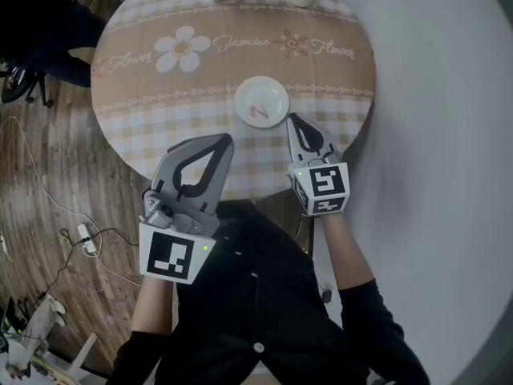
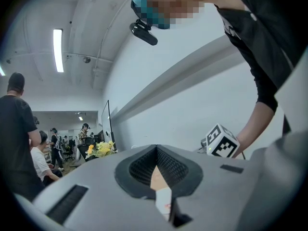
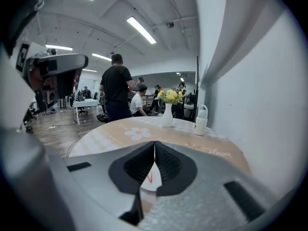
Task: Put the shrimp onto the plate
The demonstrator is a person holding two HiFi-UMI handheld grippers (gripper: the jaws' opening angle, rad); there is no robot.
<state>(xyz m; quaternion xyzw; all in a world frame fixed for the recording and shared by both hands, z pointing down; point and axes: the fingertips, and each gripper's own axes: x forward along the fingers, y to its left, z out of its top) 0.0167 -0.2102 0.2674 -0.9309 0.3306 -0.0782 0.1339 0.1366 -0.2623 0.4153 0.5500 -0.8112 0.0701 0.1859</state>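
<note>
Pink shrimp [image 1: 258,111] on plate [image 1: 273,90], just beyond right gripper [image 1: 292,120] tips.

Round table [image 1: 128,135], checked floral cloth [image 1: 232,50], white plate [image 1: 270,93] near front edge, vase [image 3: 167,117] and bottle [image 3: 200,121] at back

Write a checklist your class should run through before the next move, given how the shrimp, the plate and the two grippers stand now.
1. Shrimp lies inside the plate: ok.
2. Right gripper is shut and holds nothing: ok.
3. Left gripper is shut and holds nothing: ok.
4. Left gripper is apart from the plate: ok.
5. Right gripper is apart from the plate: cannot tell. Its tip sits right beside the rim.
6. Vase and bottle stand upright at the far side of the table, away from both grippers: ok.
</note>
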